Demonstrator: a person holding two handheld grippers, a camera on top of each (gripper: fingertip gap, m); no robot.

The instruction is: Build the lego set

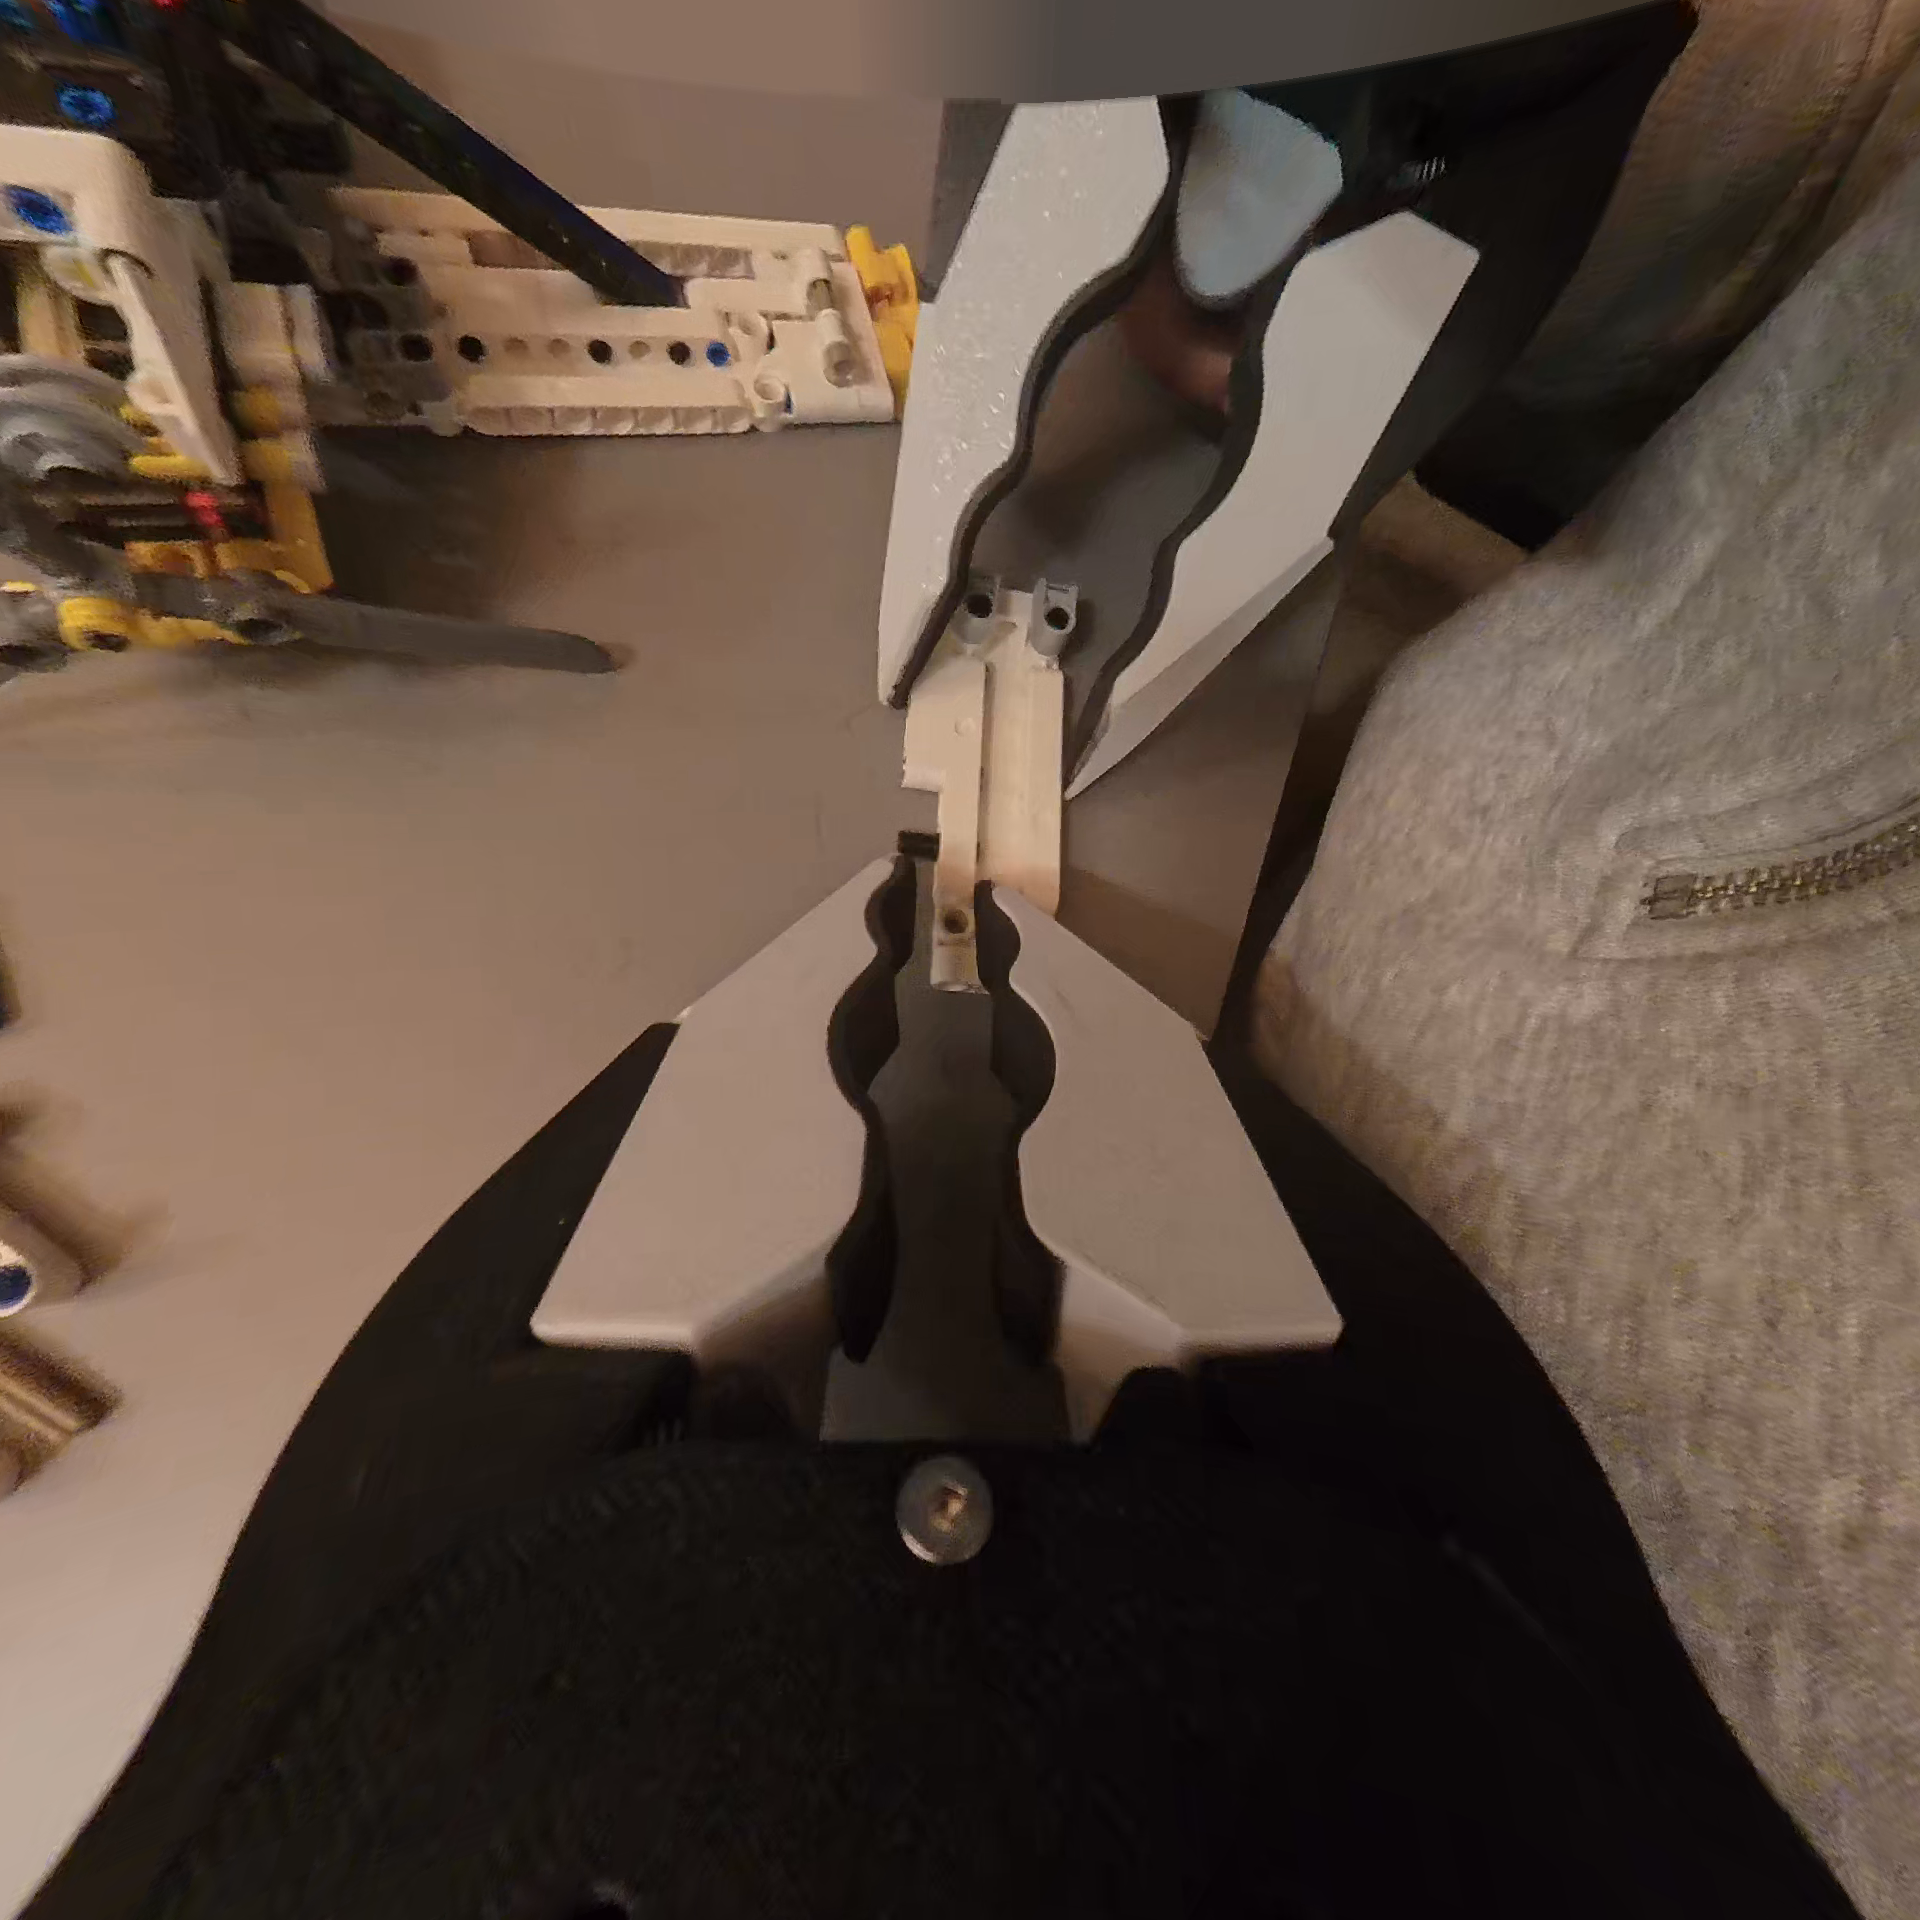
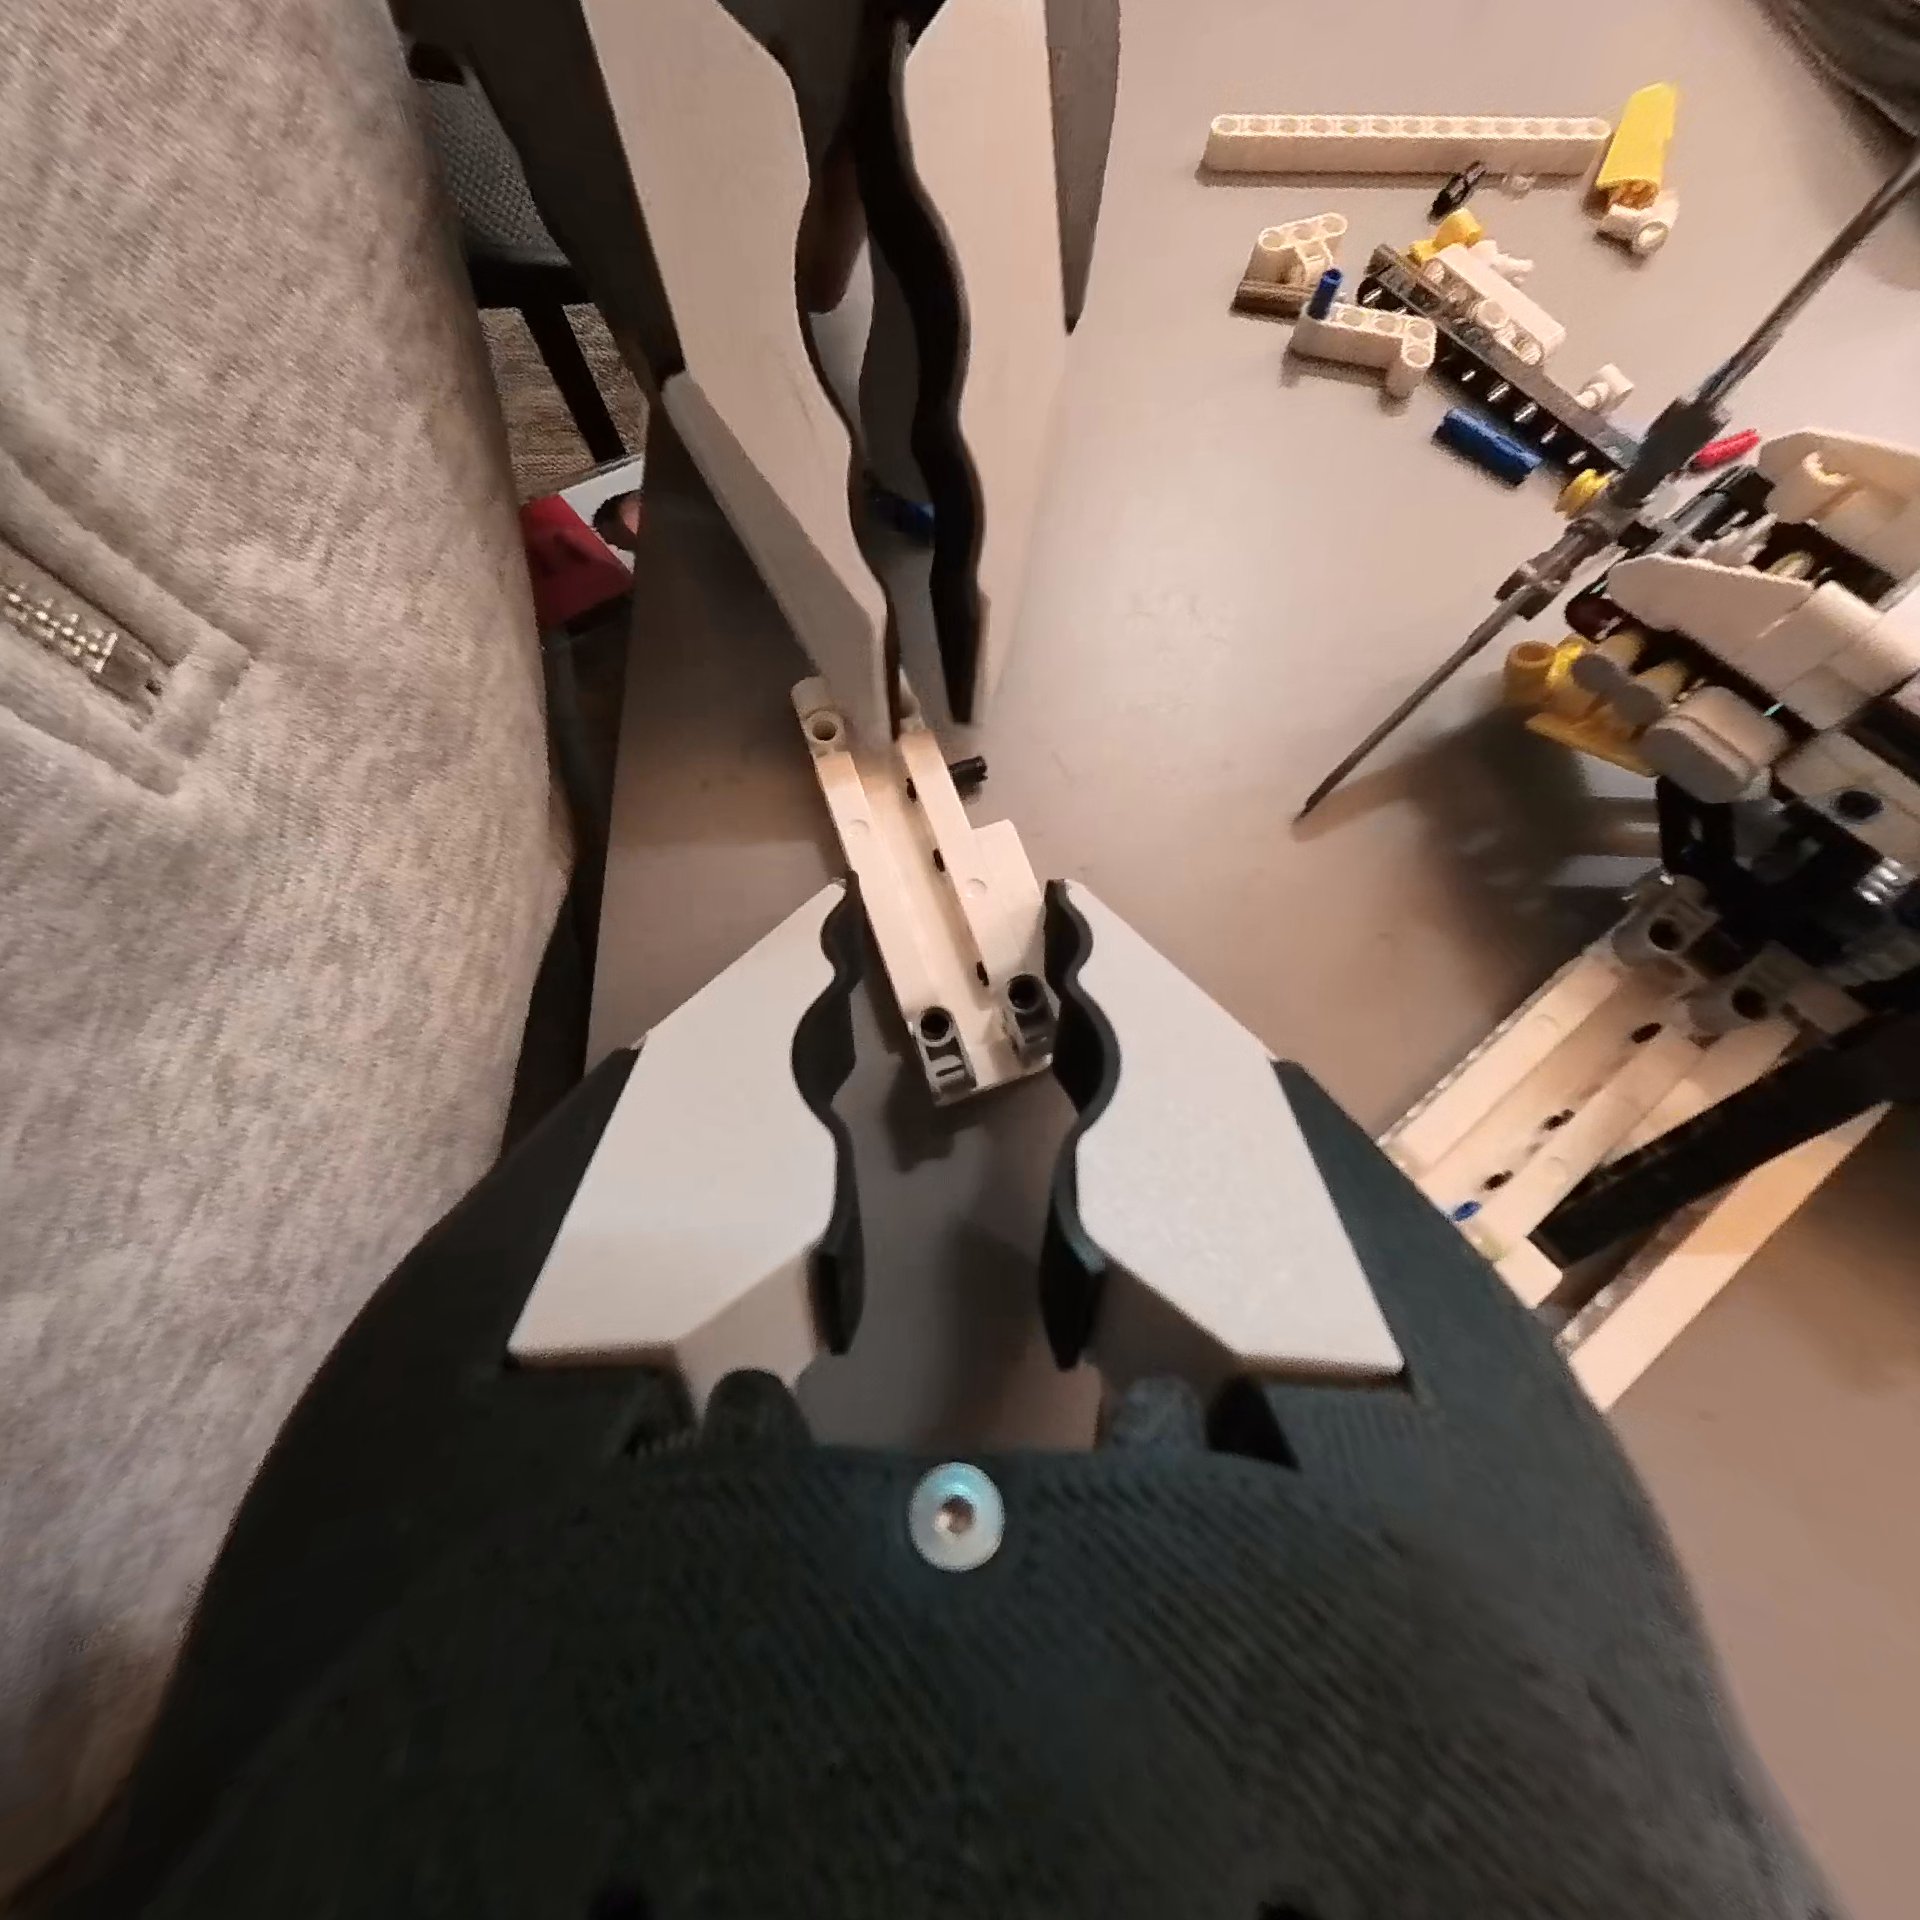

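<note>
A white lego sub-assembly with two grey connectors at one end is held in the air between both grippers. My left gripper is shut on its narrow end. My right gripper is shut on its wide end, where the grey connectors sit. The assembly runs from one gripper to the other. A small black pin sticks out of its side. The right gripper also shows from above in the left wrist view, and the left gripper shows in the right wrist view.
The large white, black and yellow lego model stands on the grey table; it also shows in the right wrist view. Loose lego parts and a long white beam lie behind. A person's grey zipped top is close beside the grippers. Left and right tips are no more than a few centimetres apart. The long white beam is about 20 cm from both grippers' fingertips.
</note>
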